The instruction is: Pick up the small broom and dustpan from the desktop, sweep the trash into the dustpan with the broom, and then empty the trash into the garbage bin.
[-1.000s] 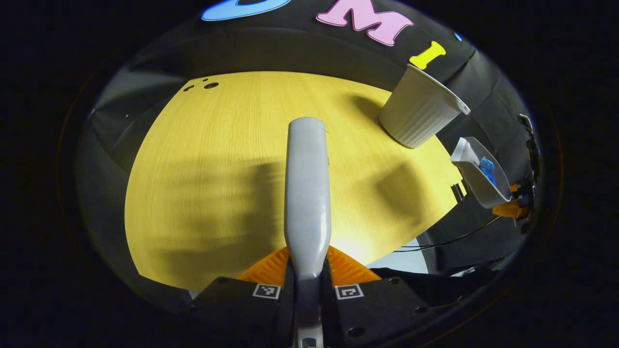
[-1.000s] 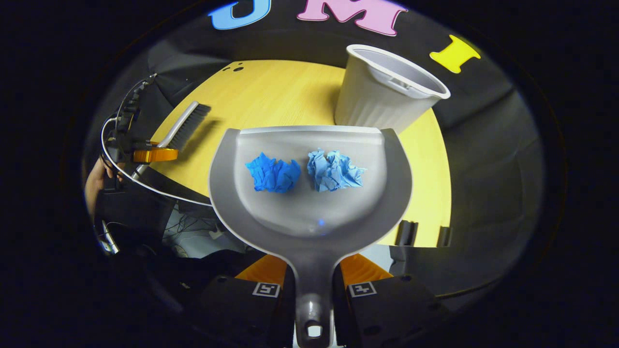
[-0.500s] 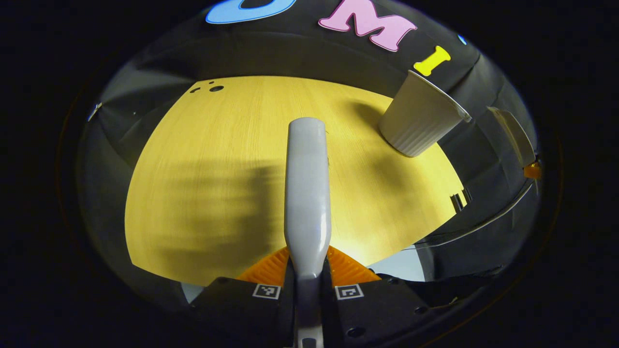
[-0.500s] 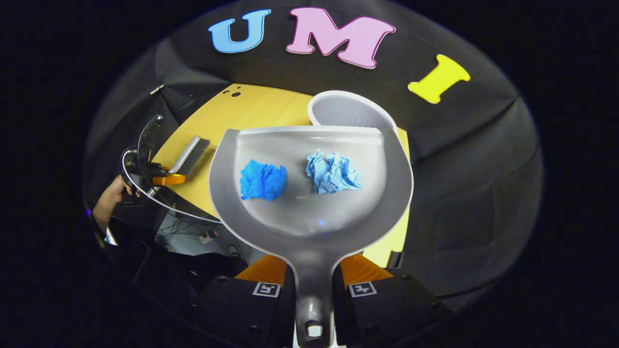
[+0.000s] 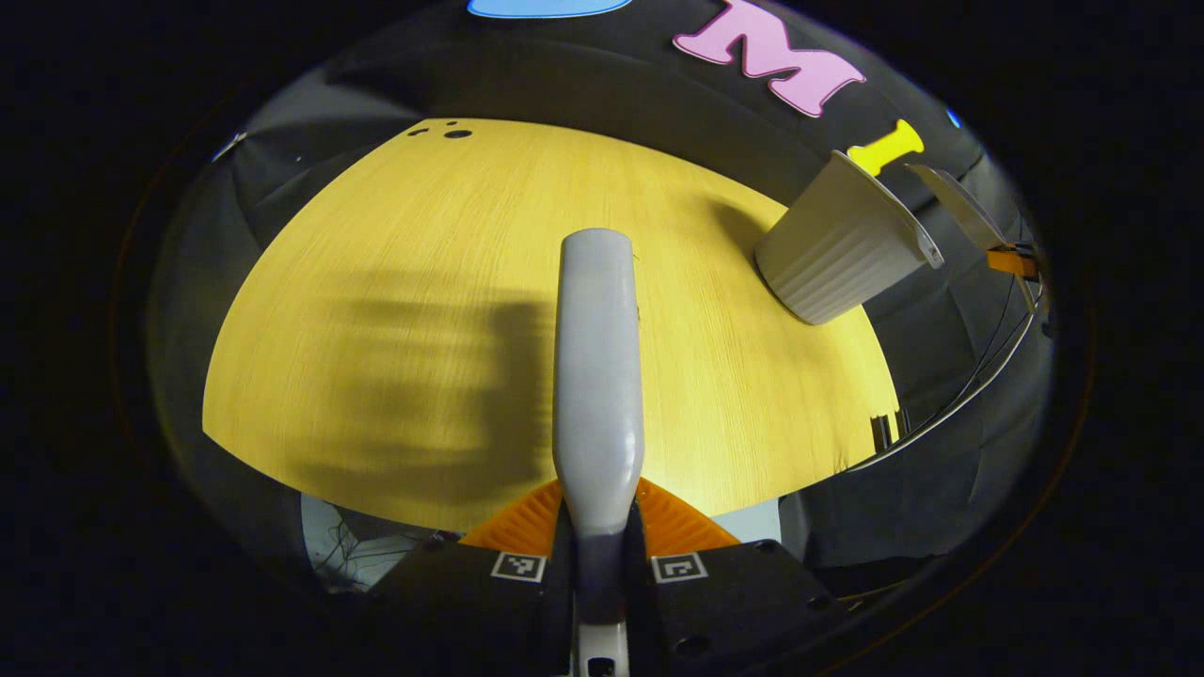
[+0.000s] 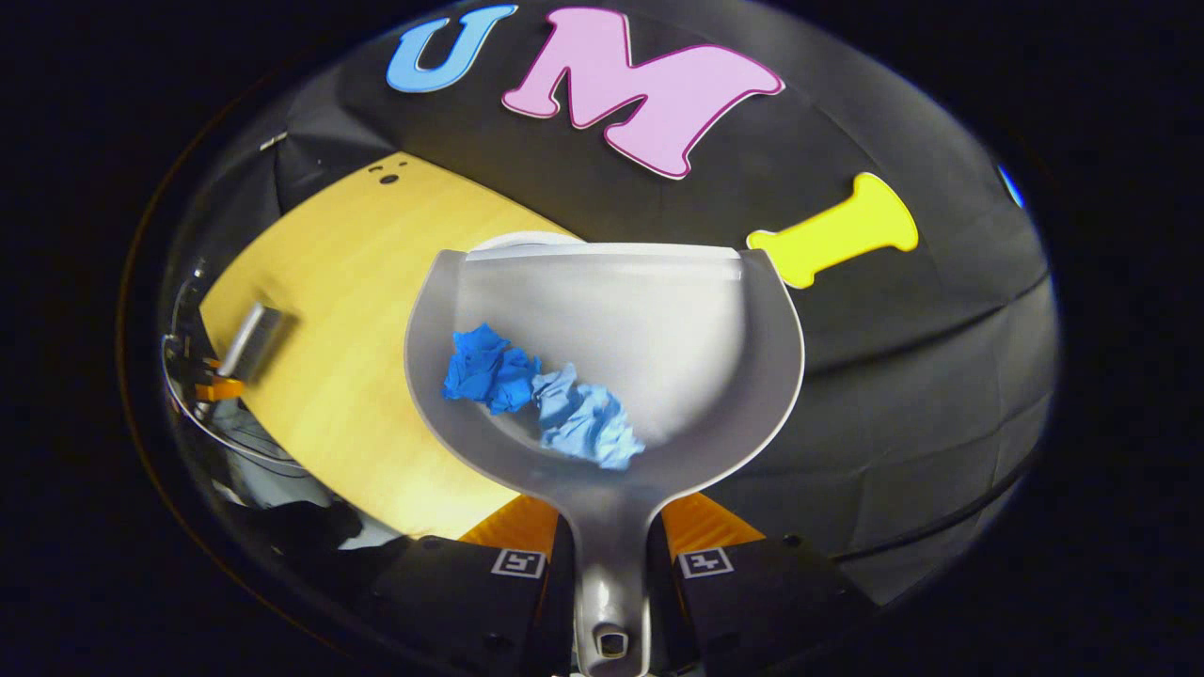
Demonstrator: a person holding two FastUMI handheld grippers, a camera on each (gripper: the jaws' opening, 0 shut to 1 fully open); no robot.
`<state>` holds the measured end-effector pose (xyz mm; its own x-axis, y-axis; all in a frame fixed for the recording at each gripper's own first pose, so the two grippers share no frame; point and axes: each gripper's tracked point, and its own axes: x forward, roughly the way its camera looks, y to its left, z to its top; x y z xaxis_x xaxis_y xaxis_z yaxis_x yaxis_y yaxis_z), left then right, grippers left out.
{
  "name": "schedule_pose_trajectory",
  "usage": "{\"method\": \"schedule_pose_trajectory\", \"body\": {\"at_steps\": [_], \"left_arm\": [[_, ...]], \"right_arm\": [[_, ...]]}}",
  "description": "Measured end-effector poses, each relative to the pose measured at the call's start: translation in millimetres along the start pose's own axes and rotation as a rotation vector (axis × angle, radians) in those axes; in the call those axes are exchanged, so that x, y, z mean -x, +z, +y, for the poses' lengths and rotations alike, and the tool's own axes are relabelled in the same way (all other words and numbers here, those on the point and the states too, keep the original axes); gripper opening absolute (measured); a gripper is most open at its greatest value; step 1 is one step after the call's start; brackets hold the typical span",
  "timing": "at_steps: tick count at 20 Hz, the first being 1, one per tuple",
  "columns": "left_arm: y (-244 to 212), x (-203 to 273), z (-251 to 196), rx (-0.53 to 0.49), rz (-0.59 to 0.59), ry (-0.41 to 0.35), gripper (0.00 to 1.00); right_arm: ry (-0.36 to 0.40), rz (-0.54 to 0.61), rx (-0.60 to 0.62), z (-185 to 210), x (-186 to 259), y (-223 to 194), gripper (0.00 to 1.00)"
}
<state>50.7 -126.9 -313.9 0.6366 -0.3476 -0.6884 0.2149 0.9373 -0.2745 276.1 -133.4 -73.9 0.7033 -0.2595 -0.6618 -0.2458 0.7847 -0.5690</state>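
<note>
Right gripper view: the dustpan (image 6: pixel 658 320), clamped by its handle in the right tool (image 6: pixel 607 564), has risen over the garbage bin (image 6: pixel 517 241) near the table's (image 5: pixel 395 282) far right corner; both blue paper wads (image 6: pixel 541 395) have slid rearward, so tipping remains. The left tool (image 5: pixel 598 564) grips the broom (image 5: pixel 596 357) over bare yellow wood.

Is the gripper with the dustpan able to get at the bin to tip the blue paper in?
Probably yes. The right gripper holds the dustpan up in the air, with its front edge right at the bin rim. Nothing sits between them, and both paper balls lie loose near the pan's handle end.
</note>
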Motion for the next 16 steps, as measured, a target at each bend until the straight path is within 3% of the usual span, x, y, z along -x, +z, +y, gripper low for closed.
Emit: {"method": "schedule_pose_trajectory", "body": {"at_steps": [9,16], "left_arm": [[2.7,6.9,18.4,0.017,-0.012,0.037,0.27],[3.4,11.5,50.6,0.037,0.015,0.076,0.27]], "right_arm": [[-0.212,0.01,0.362,-19.2,-58.5,11.8,0.36],[-0.494,-0.123,0.776,-37.4,-52.8,48.1,0.36]]}}
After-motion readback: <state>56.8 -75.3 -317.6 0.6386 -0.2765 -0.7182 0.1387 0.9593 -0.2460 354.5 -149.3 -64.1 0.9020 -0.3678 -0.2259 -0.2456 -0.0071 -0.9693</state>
